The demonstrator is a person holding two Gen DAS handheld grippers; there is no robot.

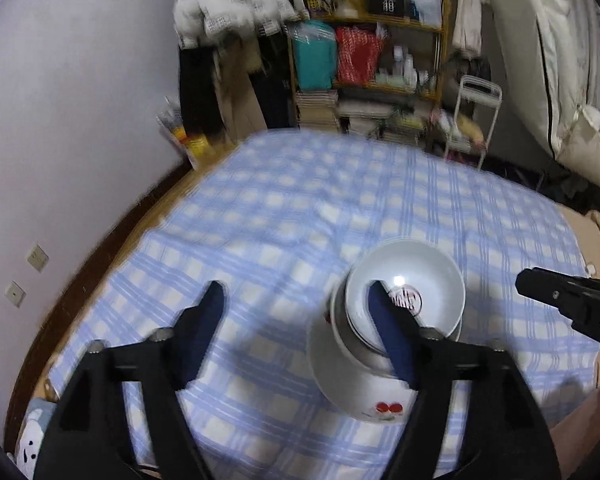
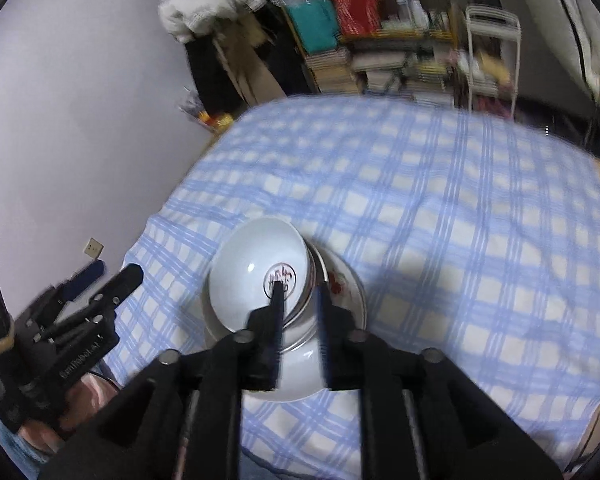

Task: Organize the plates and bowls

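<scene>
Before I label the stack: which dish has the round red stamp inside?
The top bowl, nested uppermost; the plate beneath shows red flowers instead.

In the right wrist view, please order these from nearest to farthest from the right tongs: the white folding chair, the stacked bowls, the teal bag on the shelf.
From the right tongs:
1. Stacked bowls, directly under the tips.
2. and 3. White folding chair, beyond the bed, right, and teal bag, on the shelf, centre: too close to call.

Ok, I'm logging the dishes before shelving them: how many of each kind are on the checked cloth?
Bowls: 2, the emblem bowl nested in a second bowl
Plates: 1, the red-flowered plate underneath
Total: 3 that show; more may be hidden between them.
</scene>
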